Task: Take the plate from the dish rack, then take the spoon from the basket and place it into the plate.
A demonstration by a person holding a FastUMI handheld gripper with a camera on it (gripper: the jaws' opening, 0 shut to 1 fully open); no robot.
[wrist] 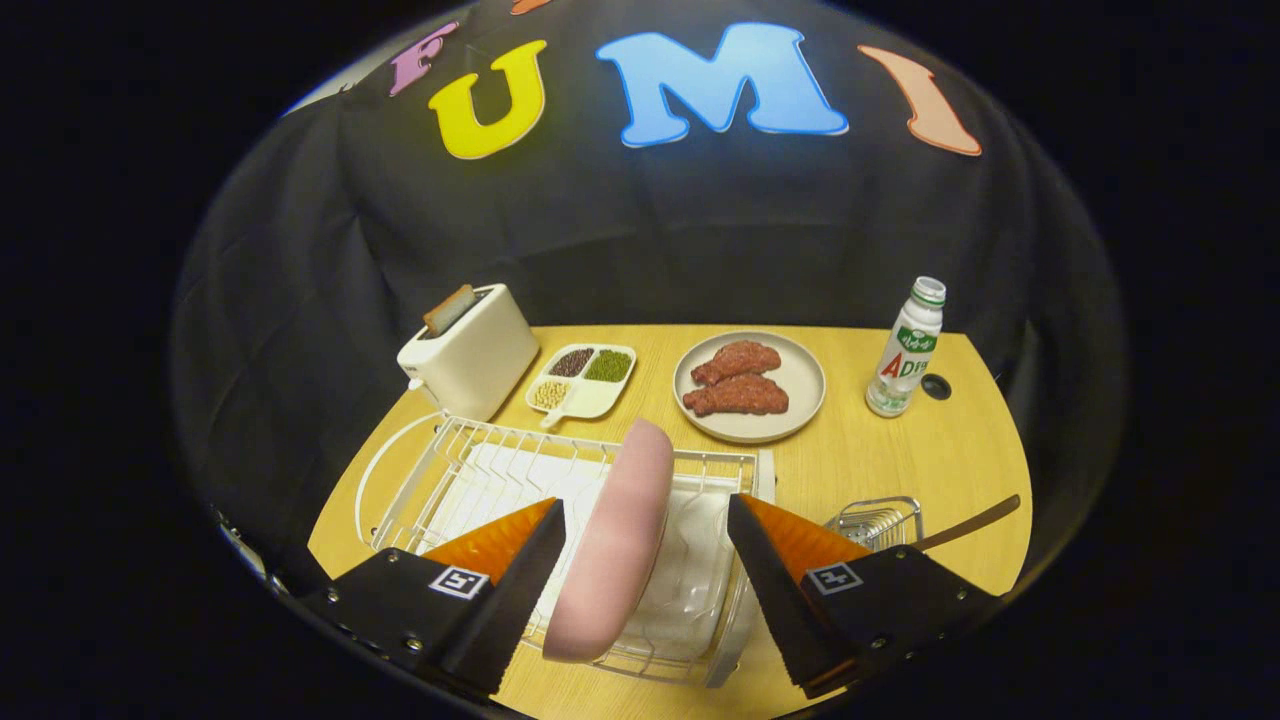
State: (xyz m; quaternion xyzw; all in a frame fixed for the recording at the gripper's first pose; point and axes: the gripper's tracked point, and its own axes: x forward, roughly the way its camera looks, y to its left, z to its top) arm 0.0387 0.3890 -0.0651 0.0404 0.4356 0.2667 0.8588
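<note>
A pink plate stands on edge in the white wire dish rack on the wooden table. My gripper is open, with the plate's rim between the two fingers and a gap on each side of it. To the right of the rack sits a small wire basket. A brown spoon handle sticks out of that basket toward the right.
Beyond the rack stand a white toaster with a slice in it, a divided dish of beans, a grey plate with two pieces of meat and a white bottle. A black cloth wall closes the back.
</note>
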